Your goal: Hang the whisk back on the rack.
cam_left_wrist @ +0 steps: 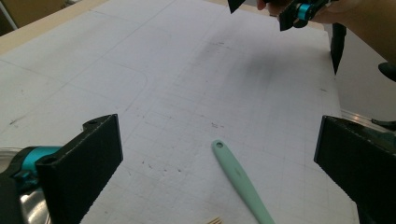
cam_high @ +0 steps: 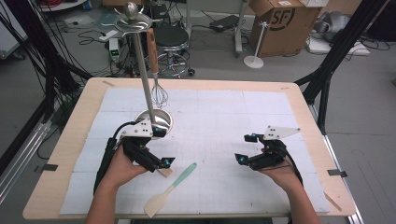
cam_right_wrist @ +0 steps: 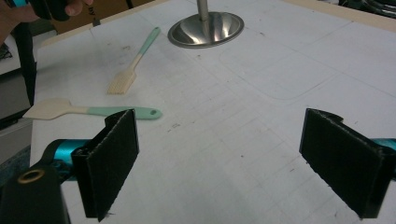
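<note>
The mint-handled spatula (cam_high: 170, 189) lies flat on the table (cam_high: 299, 100); the left claw (cam_high: 161, 147) hovers just beside its handle tip, the right claw (cam_high: 247, 148) well apart from it (both wide, empty).

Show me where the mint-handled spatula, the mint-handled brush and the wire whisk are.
mint-handled spatula with cream blade (cam_high: 164, 195), high view, where handle meets blade.
mint-handled brush with pale bristles (cam_right_wrist: 122, 83), right gripper view, on the bristles.
wire whisk with wooden handle (cam_high: 159, 94), high view, on the wire loops.
</note>
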The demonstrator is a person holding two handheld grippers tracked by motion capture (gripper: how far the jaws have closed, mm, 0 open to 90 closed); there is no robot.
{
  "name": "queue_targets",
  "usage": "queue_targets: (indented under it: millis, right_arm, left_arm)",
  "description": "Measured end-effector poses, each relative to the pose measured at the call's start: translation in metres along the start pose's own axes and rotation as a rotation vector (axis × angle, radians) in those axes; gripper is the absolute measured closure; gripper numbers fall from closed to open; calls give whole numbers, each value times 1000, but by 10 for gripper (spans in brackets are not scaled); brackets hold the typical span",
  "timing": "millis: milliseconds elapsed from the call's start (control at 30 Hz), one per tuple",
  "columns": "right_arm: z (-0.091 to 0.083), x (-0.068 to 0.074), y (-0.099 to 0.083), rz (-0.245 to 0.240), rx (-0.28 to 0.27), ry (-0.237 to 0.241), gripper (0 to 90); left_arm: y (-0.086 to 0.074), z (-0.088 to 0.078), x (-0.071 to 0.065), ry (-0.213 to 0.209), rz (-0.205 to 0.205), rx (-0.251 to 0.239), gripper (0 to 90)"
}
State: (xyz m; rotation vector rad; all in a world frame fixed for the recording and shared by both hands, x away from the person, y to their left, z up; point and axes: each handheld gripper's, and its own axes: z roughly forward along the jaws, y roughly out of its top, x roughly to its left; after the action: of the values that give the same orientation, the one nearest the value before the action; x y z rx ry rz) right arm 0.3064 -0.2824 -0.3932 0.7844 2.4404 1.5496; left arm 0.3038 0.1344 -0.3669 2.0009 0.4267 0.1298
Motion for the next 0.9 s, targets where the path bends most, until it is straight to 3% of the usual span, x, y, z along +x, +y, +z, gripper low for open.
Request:
queue_targets:
  millis: [433,900]
  right_arm:
    - [4,1,-4,-10,11,34,117]
    - [4,0,-4,-8,11,15,115]
  left_arm:
    - [-1,0,1,-1,0,-3,16]
    - [0,1,1,-3,8,-3,16]
